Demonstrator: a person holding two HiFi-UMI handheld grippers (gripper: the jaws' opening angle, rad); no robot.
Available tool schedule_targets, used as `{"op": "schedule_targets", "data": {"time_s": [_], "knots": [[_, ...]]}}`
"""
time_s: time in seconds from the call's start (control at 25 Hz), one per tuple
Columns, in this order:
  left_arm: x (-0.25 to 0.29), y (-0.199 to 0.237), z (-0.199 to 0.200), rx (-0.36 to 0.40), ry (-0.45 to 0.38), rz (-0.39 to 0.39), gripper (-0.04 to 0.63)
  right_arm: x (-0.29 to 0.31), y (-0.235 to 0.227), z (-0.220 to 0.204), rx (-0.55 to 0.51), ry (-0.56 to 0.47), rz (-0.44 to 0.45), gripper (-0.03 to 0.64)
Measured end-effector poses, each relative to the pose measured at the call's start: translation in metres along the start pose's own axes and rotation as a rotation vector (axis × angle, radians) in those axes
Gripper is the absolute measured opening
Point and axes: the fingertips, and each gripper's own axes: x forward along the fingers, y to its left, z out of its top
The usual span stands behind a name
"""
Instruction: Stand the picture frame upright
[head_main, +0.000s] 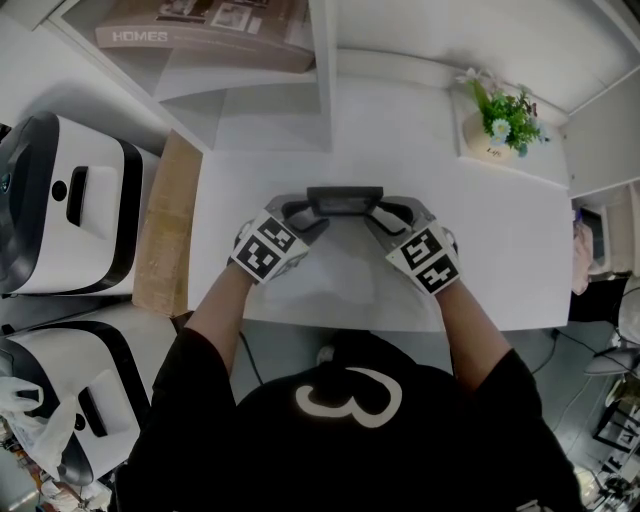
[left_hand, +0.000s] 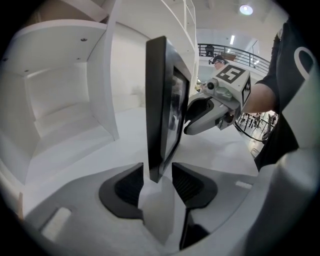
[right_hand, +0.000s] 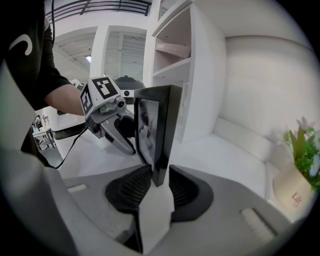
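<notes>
Picture frame (head_main: 344, 200) upright — 2 ends between loose jaws: left gripper (left_hand: 158, 176), right gripper (right_hand: 160, 176).

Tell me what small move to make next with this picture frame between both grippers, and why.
The picture frame stands upright on the table; the left gripper and right gripper each have jaws apart around one edge, seemingly not pressing it. So I'd probably draw both grippers slowly outward, off the frame, watching for any wobble.

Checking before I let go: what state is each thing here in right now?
picture frame: upright, one side edge inside each pair of tongs
left tongs: open, a gap either side of the frame
right tongs: open, close round the frame
flower pot: upright
book: lying flat
</notes>
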Motion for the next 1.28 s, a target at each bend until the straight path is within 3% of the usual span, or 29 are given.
{"op": "schedule_targets", "data": {"time_s": [0.44, 0.6, 0.92, 1.16, 1.28], "knots": [[-0.024, 0.004, 0.012, -0.112, -0.100, 0.015, 0.218, -0.013, 0.002, 0.010, 0.031, -0.021, -0.003, 0.161], [-0.043, -0.001, 0.005, -0.143, -0.115, 0.030, 0.218, -0.034, 0.003, 0.016, 0.063, -0.067, -0.035, 0.161], [-0.111, -0.032, 0.022, -0.216, -0.236, 0.096, 0.215, -0.095, 0.029, 0.031, 0.163, -0.180, -0.067, 0.160], [-0.171, -0.089, 0.053, -0.316, -0.364, 0.073, 0.071, -0.154, 0.091, 0.068, 0.241, -0.365, 0.020, 0.078], [-0.204, -0.123, 0.069, -0.381, -0.466, 0.020, 0.028, -0.185, 0.122, 0.089, 0.278, -0.461, 0.055, 0.026]]}}
